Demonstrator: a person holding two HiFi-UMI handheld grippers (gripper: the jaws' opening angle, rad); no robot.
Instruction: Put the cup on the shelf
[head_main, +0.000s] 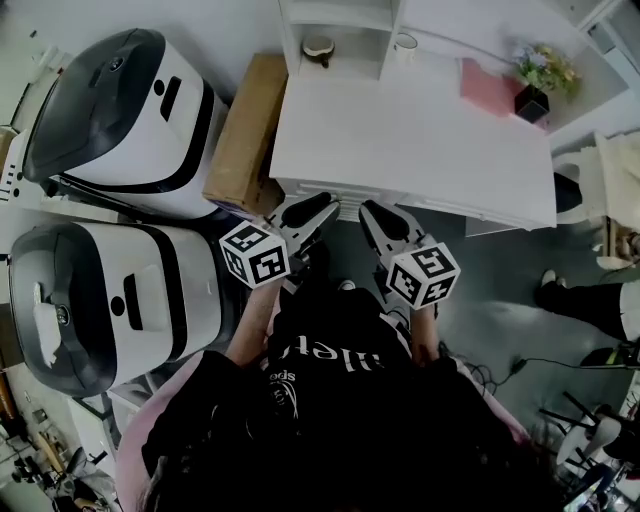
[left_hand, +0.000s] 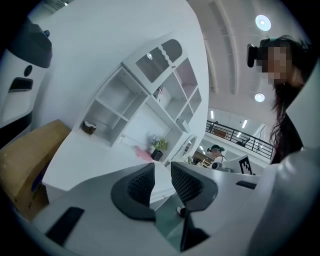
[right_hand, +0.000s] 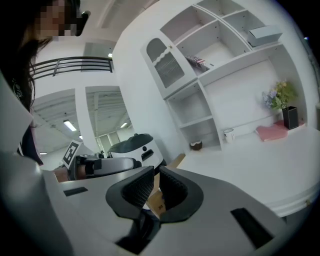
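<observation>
- The left gripper (head_main: 318, 214) is held out level in front of the person's chest, angled towards the near edge of the white worktop (head_main: 420, 150), with its marker cube (head_main: 254, 253) nearest the body.
- Its fingers (left_hand: 140, 186) are released: a narrow gap stands between the ribbed pads, and nothing is in it.
- The right gripper (head_main: 384, 222) sits just beside the left one and tips slightly downward, with its marker cube (head_main: 424, 273) trailing behind.
- Its fingers (right_hand: 137, 193) are also slack, a slim gap apart and grasping nothing. Only the brown cardboard box (head_main: 245, 135) shows through the gap.
- The small white cup with a dark rim (head_main: 405, 42) stands well ahead of both pairs of fingers, at the far side of the worktop. It is just right of the lower compartment of the white shelf unit (head_main: 335, 30).
- The cup stands upright, long axis vertical and mouth up. I cannot tell which way any handle faces.
- That lower compartment holds a small brown bowl-shaped object (head_main: 319, 47).
- The person's black top (head_main: 330, 400) bears white lettering, creased and upside-down, which I cannot read in full.
- Print on the box is too small to read.
</observation>
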